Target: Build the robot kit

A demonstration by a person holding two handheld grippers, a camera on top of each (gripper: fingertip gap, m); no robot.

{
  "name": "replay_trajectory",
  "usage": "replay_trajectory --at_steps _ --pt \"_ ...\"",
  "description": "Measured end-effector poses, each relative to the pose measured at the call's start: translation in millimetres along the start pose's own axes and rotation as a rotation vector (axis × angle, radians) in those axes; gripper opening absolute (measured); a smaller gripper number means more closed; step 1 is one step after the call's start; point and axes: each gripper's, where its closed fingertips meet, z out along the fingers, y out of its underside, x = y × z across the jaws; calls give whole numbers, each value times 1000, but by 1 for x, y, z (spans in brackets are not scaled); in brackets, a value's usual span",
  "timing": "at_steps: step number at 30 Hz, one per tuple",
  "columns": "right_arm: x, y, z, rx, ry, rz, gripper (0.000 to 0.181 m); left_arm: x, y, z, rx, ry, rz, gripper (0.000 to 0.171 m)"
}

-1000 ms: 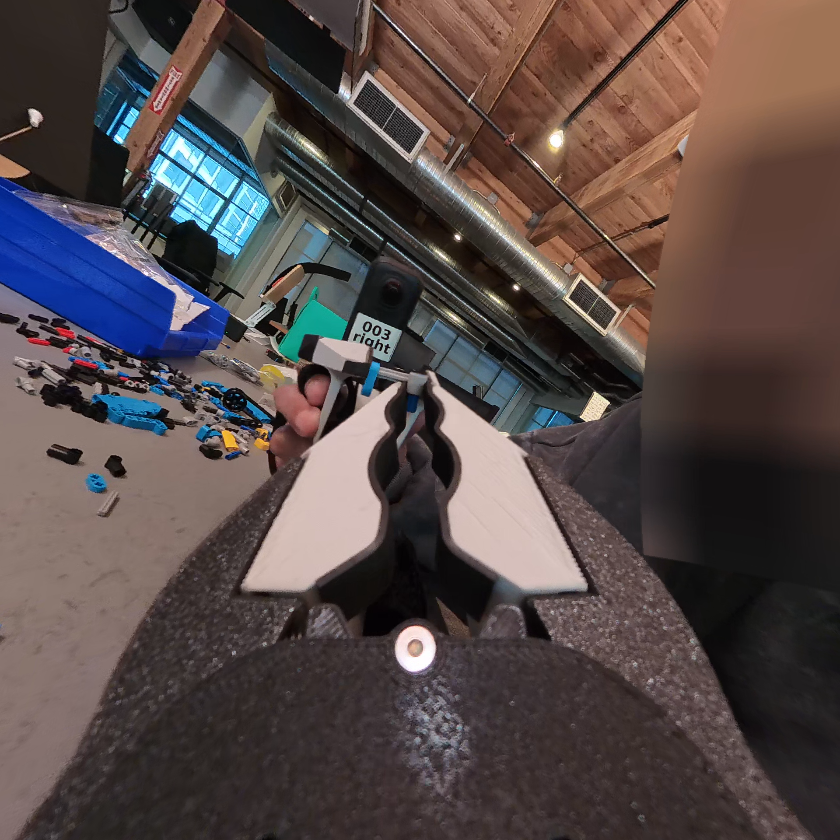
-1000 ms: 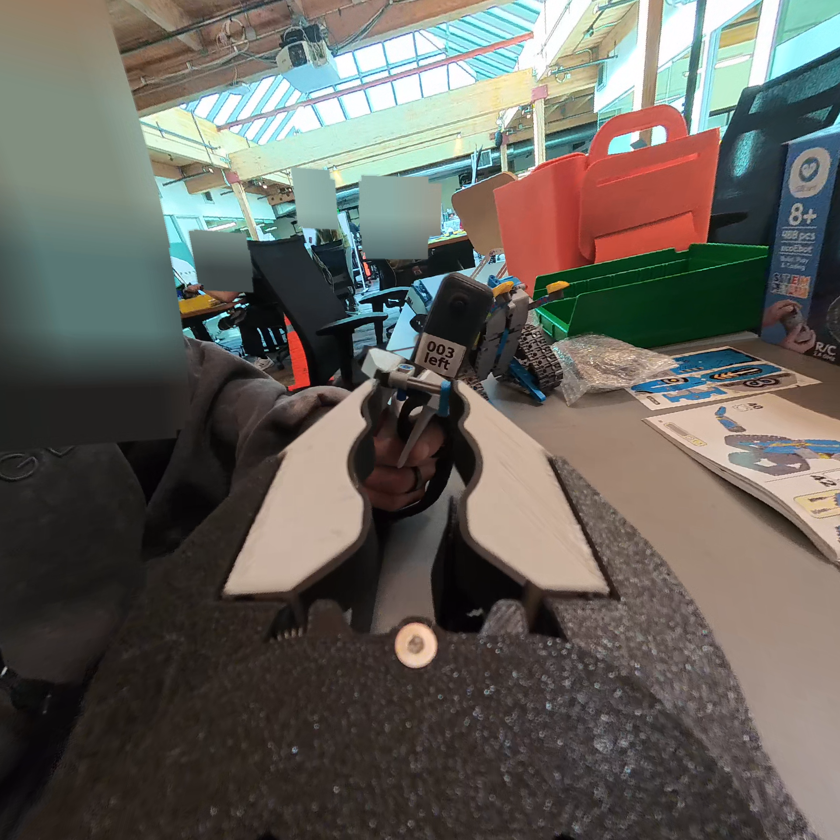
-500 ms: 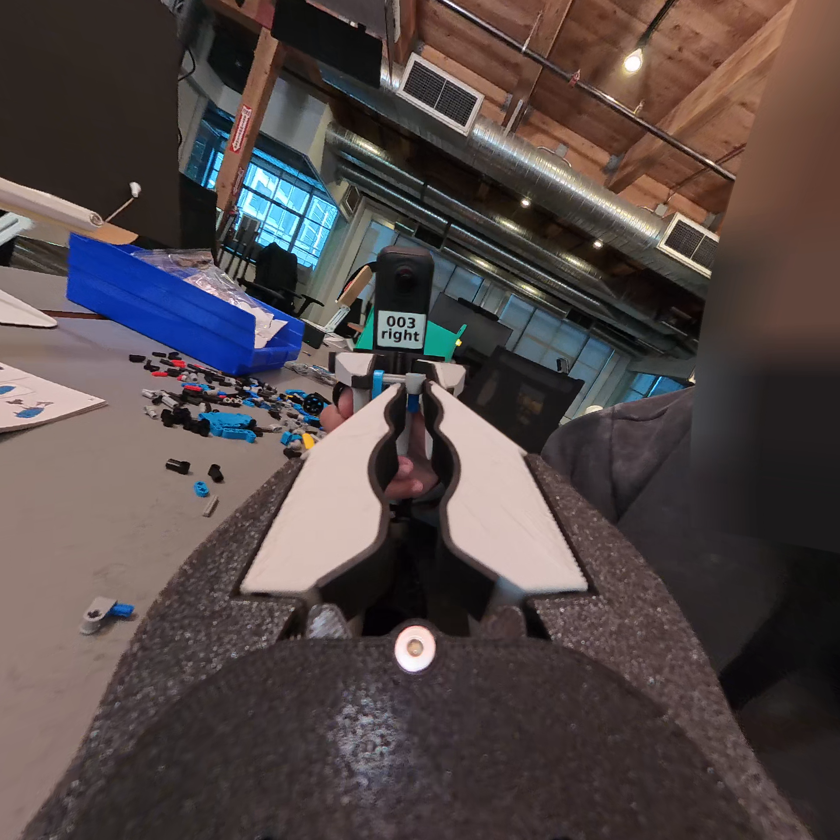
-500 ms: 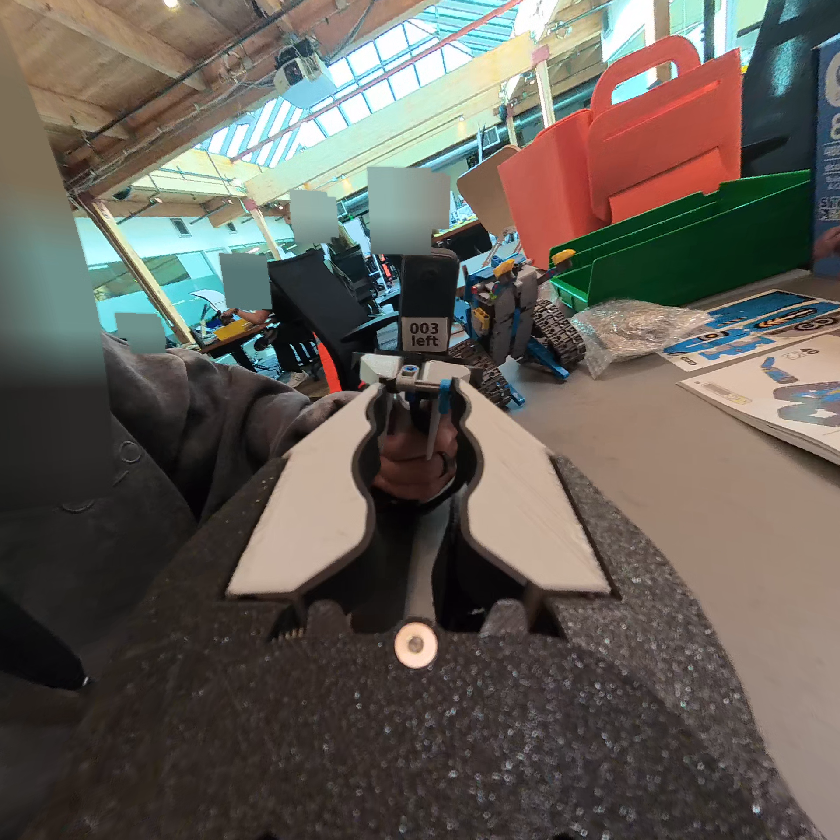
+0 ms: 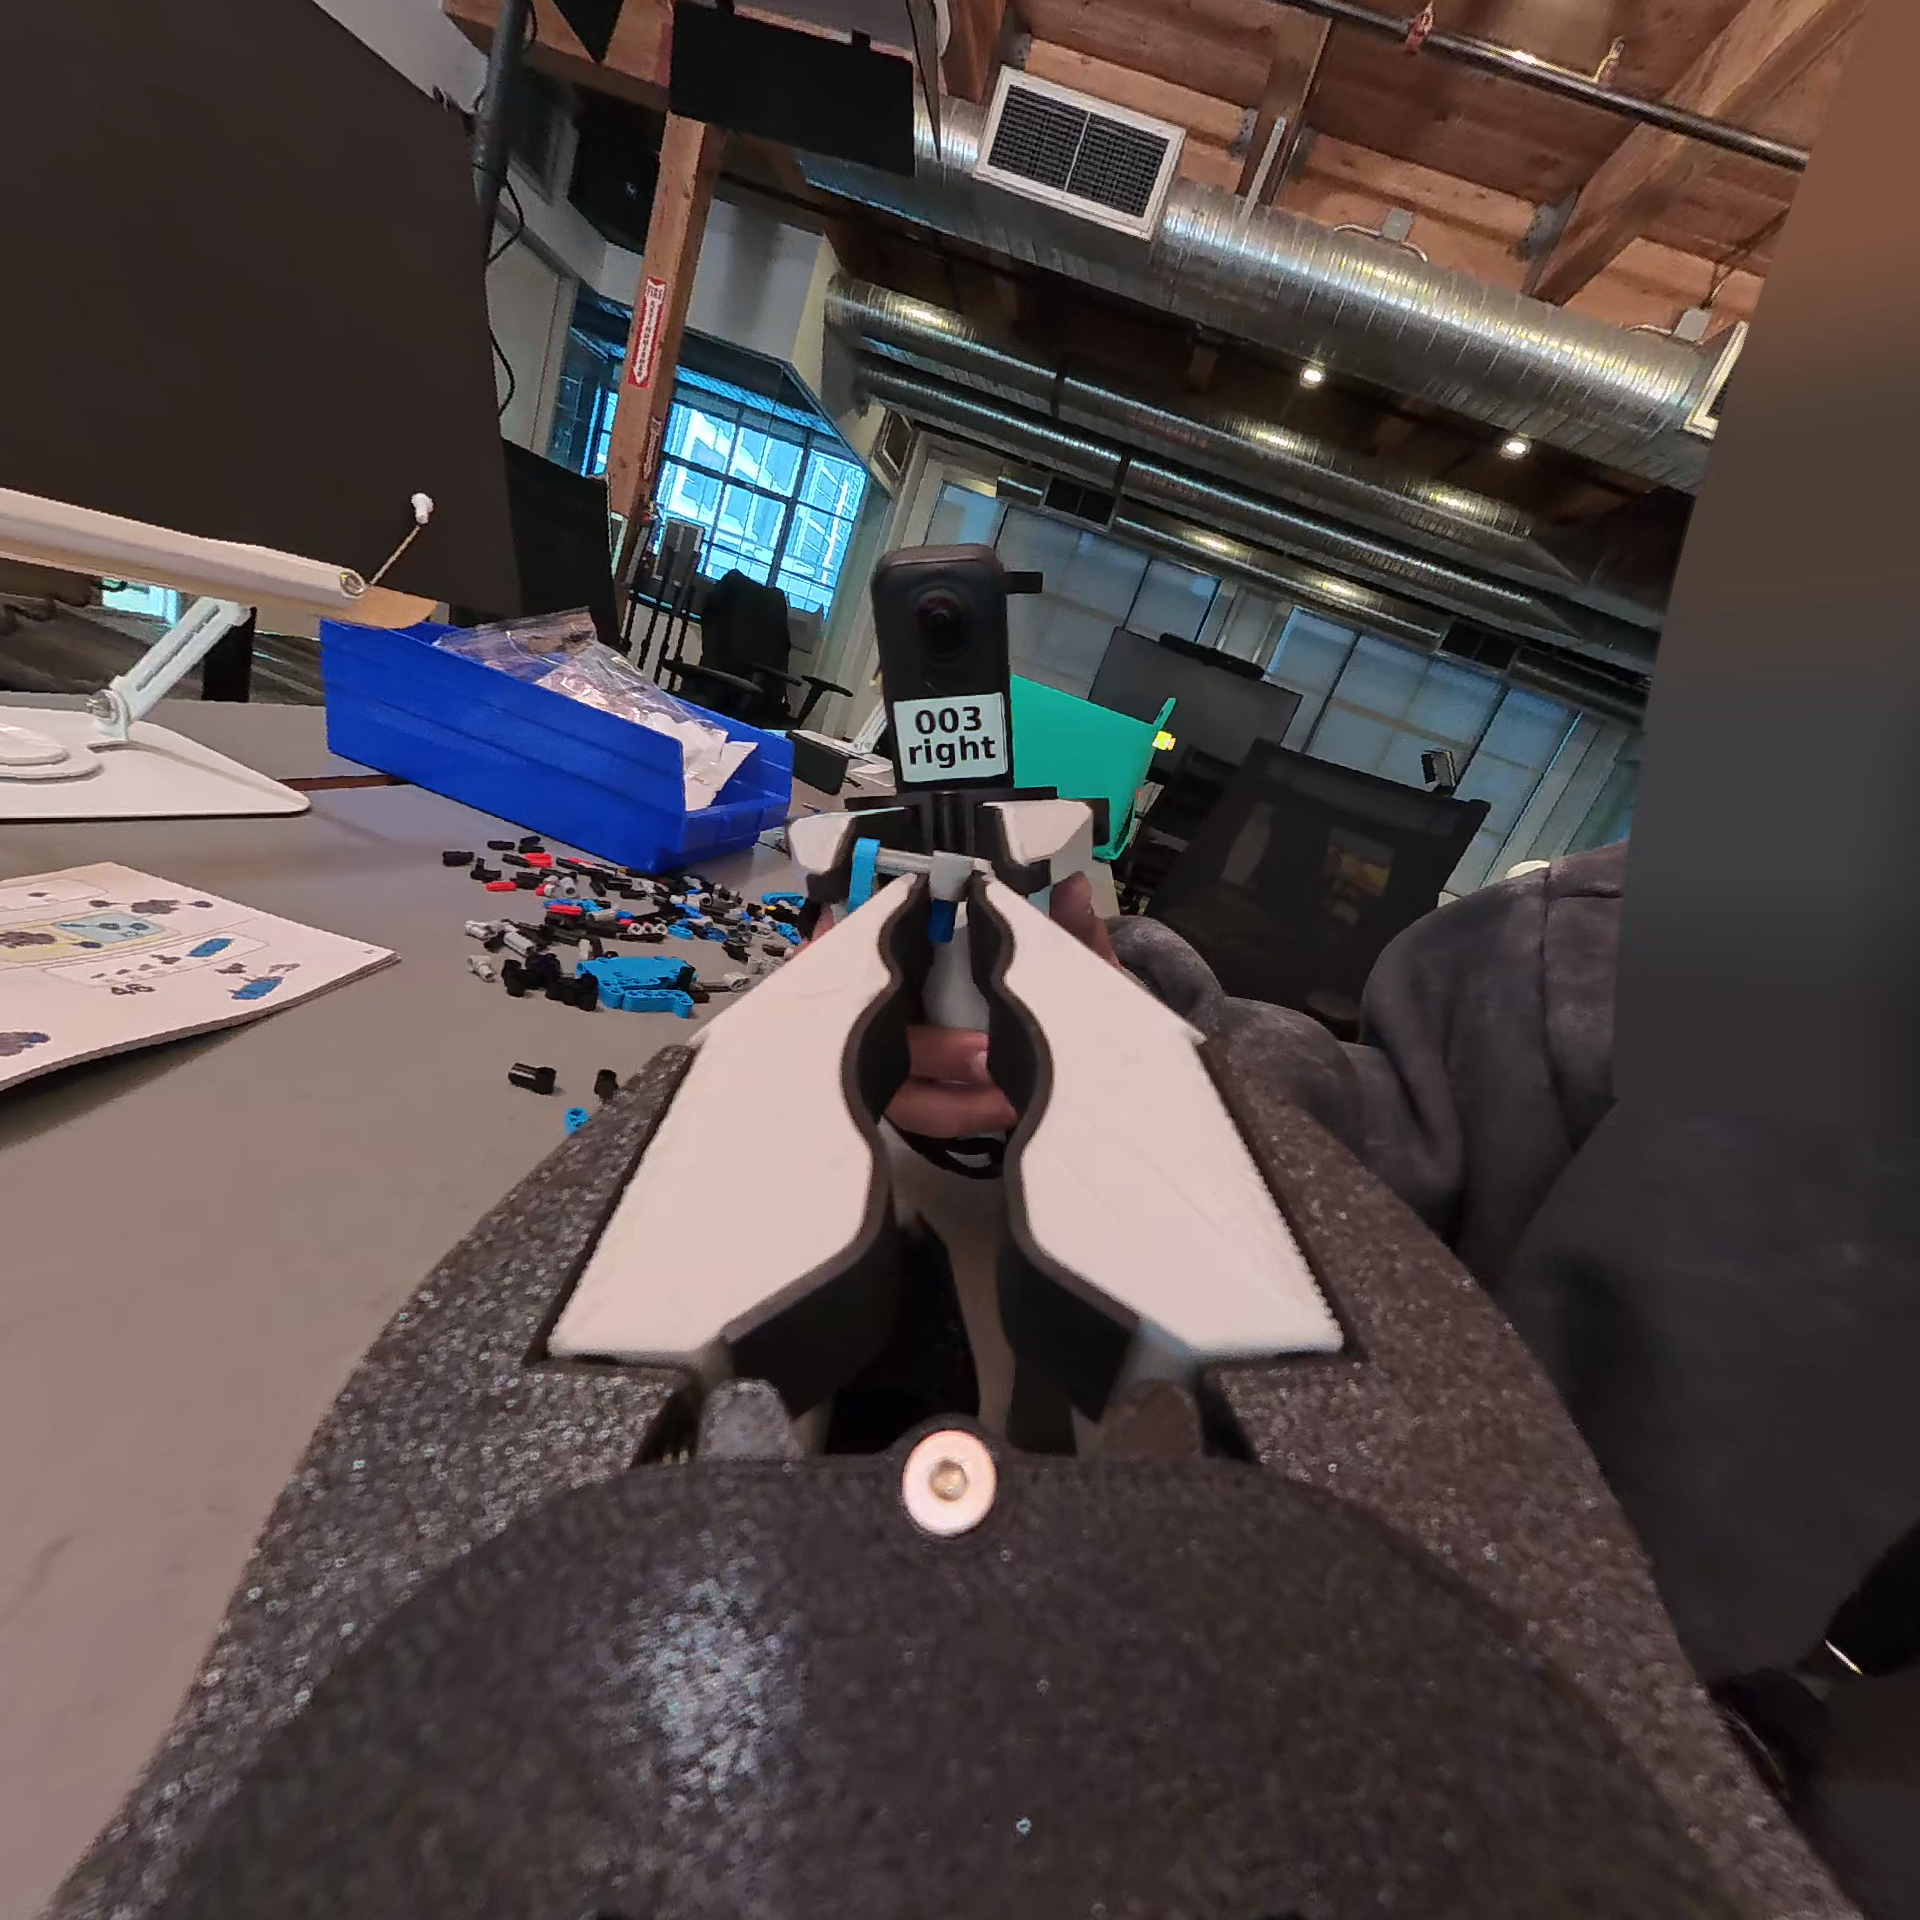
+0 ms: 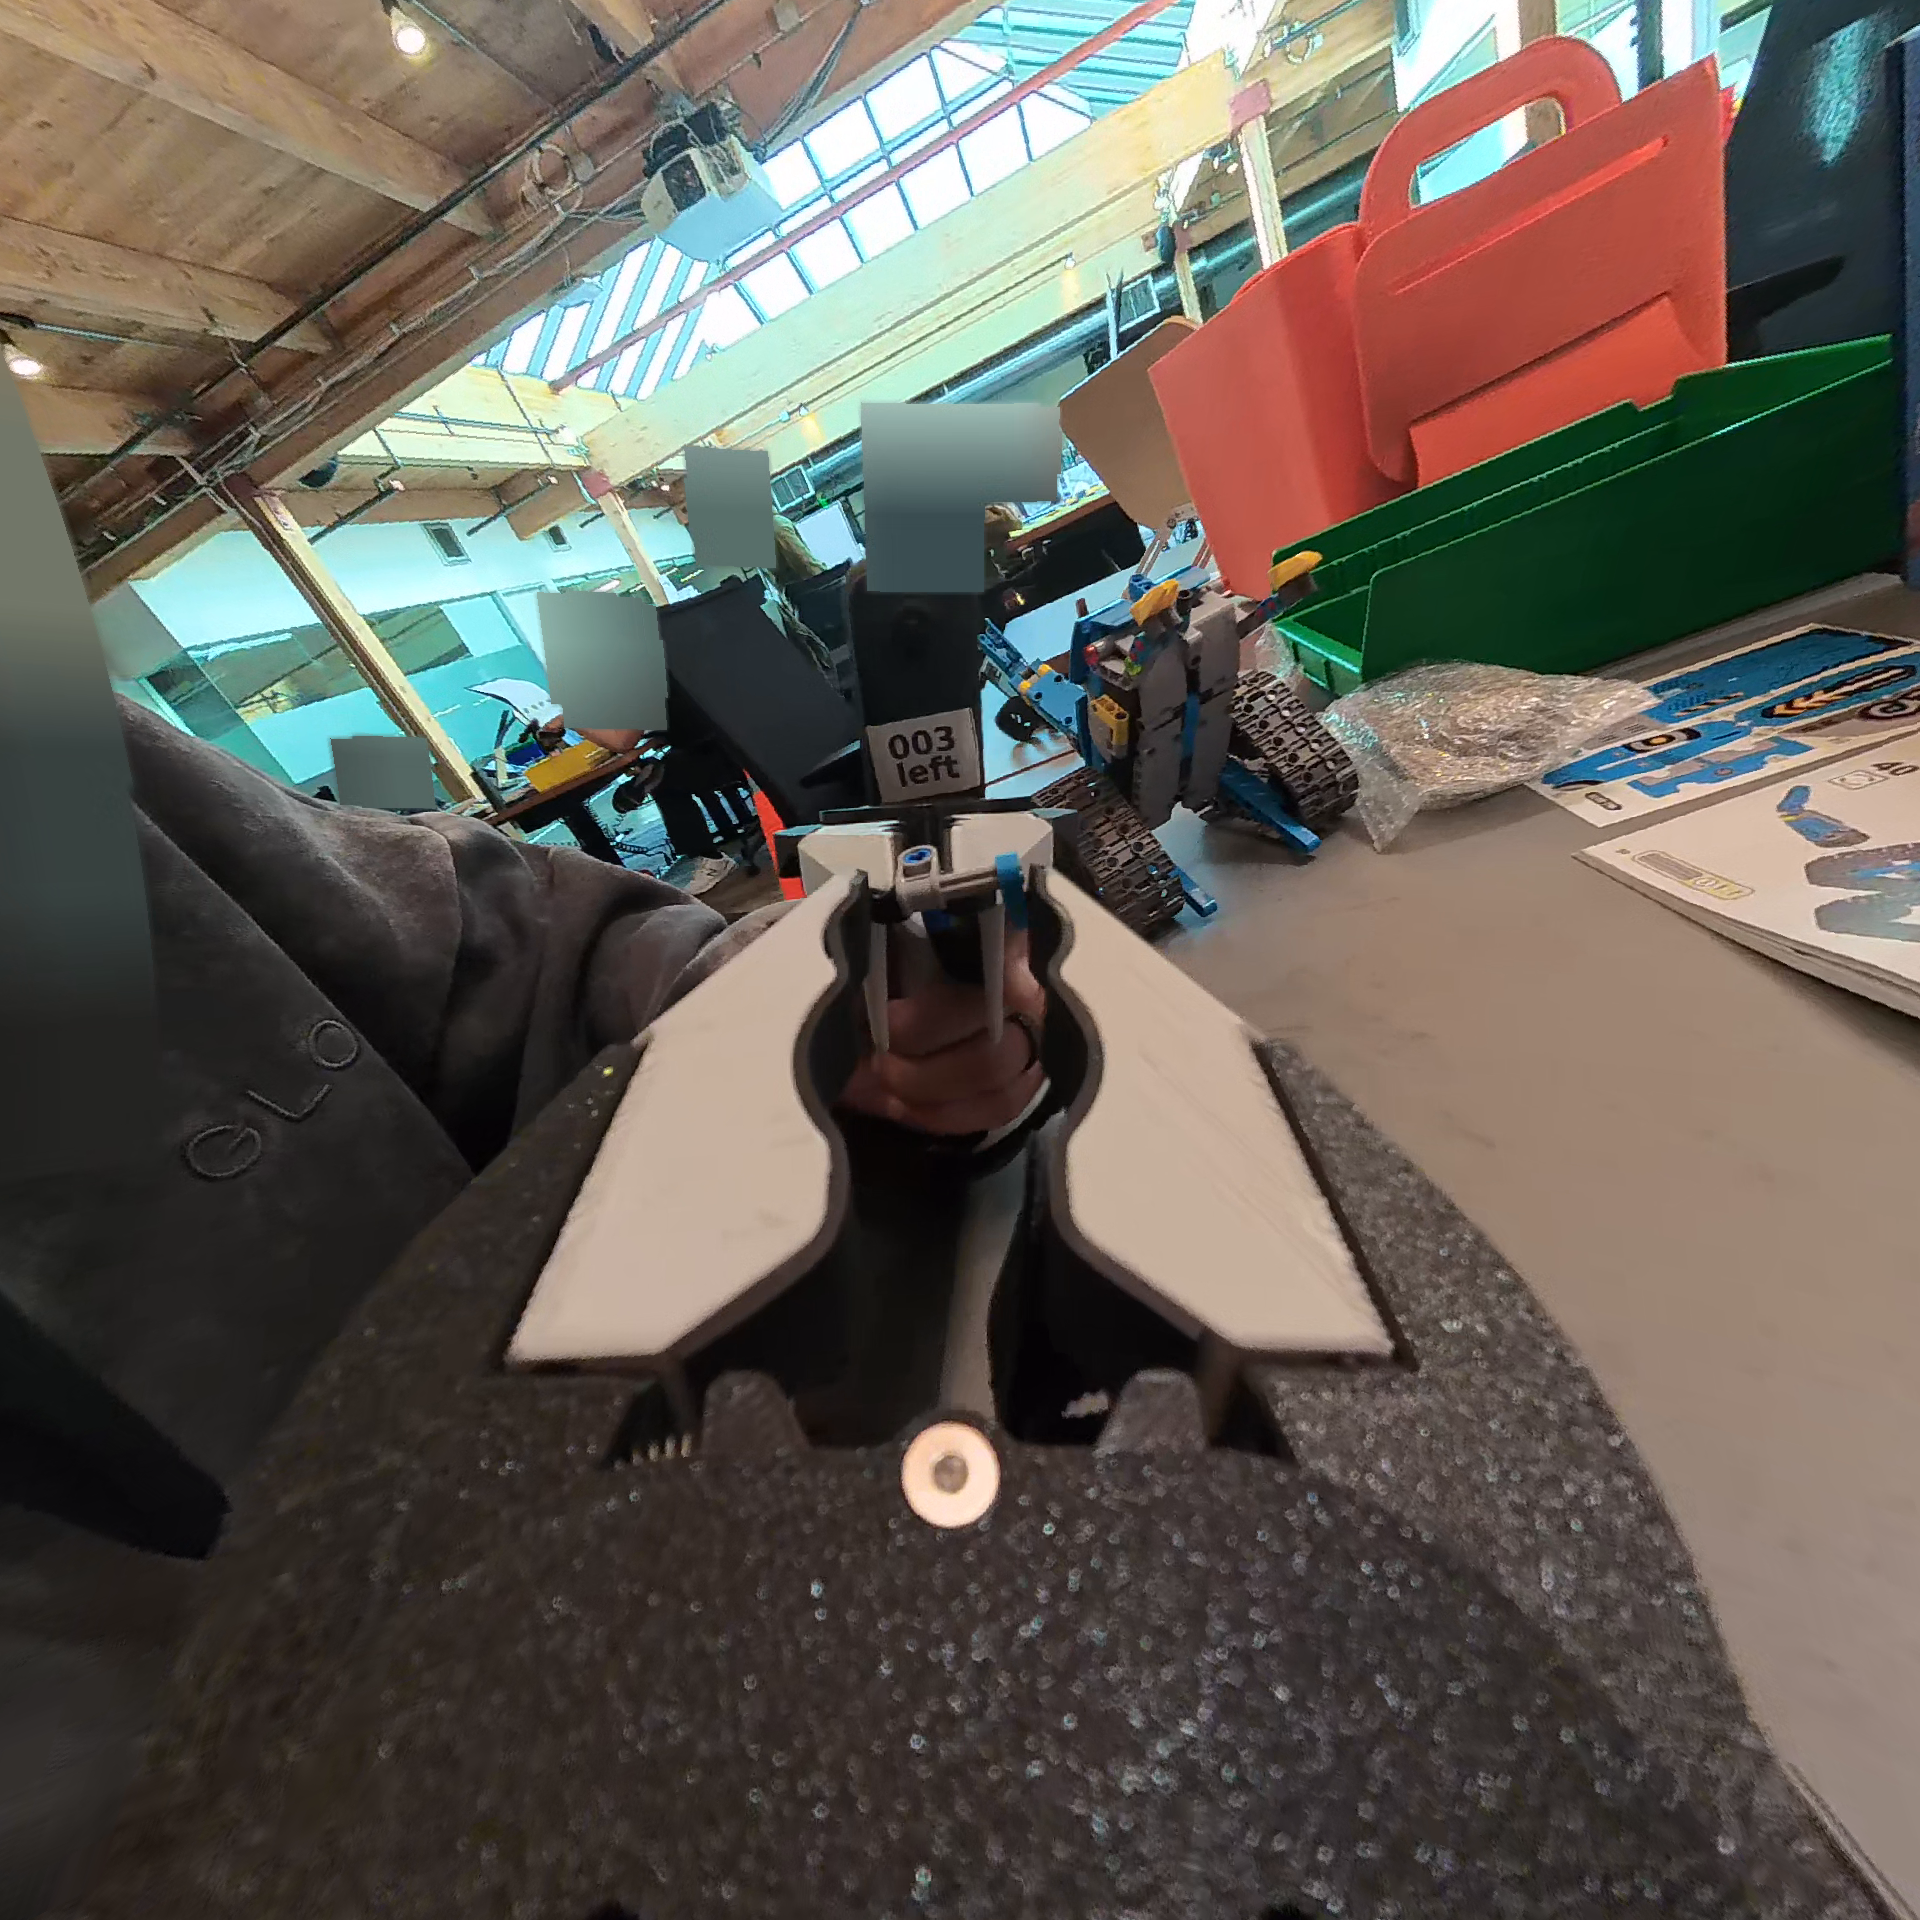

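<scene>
Two handheld grippers face each other tip to tip above a grey worktop [image 5: 208, 1226]. Between them runs a small grey-and-blue brick assembly [image 5: 925, 868], its long axis crosswise. The left gripper [image 5: 940, 896] is clenched on one end of it; the right gripper [image 6: 940, 883] is clenched on the other end. Loose bricks [image 5: 613, 935] lie ahead-left of the left gripper. A tracked brick model [image 6: 1174, 727] stands ahead-right of the right gripper.

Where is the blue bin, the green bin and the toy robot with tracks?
blue bin [image 5: 520, 740], left wrist view, on its long front wall.
green bin [image 6: 1621, 566], right wrist view, on its front wall.
toy robot with tracks [image 6: 1179, 691], right wrist view, on its grey body.
</scene>
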Motion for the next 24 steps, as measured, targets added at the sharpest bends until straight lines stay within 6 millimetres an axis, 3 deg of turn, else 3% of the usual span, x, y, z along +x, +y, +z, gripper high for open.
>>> replay_trajectory --at_steps 12,20,24 --pt "-1 0 0 -5 -6 28 28 2 0 1 2 -36 88 6" --pt "-10 -3 -3 -7 5 -105 25 9 0 3 9 0 91 6" --pt "-4 -7 -3 -18 88 -258 26 -3 -2 1 2 -64 52 16"
